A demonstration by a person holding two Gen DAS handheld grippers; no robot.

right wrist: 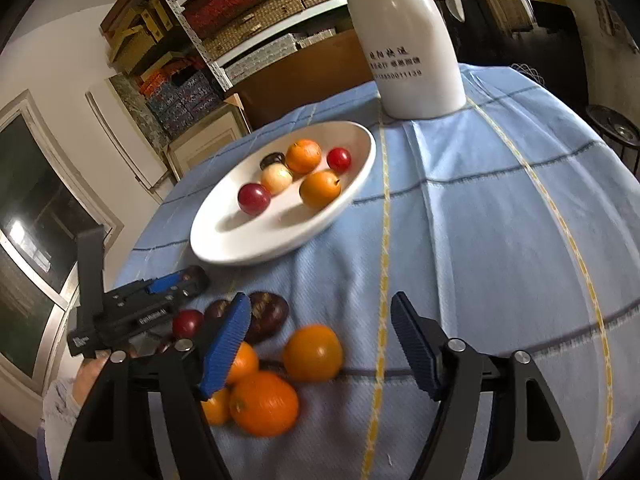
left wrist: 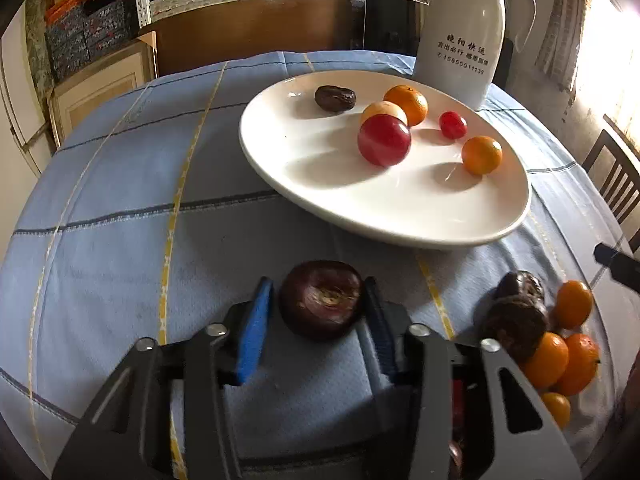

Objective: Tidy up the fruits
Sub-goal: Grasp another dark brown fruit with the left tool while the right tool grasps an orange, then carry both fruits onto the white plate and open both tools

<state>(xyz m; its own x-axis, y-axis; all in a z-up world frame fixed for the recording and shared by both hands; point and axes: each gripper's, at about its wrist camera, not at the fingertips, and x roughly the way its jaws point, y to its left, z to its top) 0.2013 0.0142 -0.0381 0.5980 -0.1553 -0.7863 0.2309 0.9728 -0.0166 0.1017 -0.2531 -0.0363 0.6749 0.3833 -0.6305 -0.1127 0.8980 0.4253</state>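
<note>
My left gripper [left wrist: 318, 304] is shut on a dark purple round fruit [left wrist: 320, 300] resting on the blue cloth, one blue pad against each side; the right wrist view shows this gripper [right wrist: 180, 282] low at the left. Behind it stands a white plate [left wrist: 400, 236] [right wrist: 256, 252] holding two red fruits, three orange or pale ones and a dark one. My right gripper [right wrist: 320, 308] is open above a loose pile: oranges [right wrist: 264, 404] [left wrist: 560, 352], dark fruits [right wrist: 268, 316] [left wrist: 516, 320] and a red one [right wrist: 187, 323]. One orange [right wrist: 312, 354] lies between its fingers, untouched.
A tall white jug [left wrist: 460, 40] [right wrist: 408, 40] stands behind the plate at the table's far edge. A wooden chair [left wrist: 616, 184] is at the right. Shelves with boxes fill the background. A person's hand [right wrist: 88, 372] holds the left gripper.
</note>
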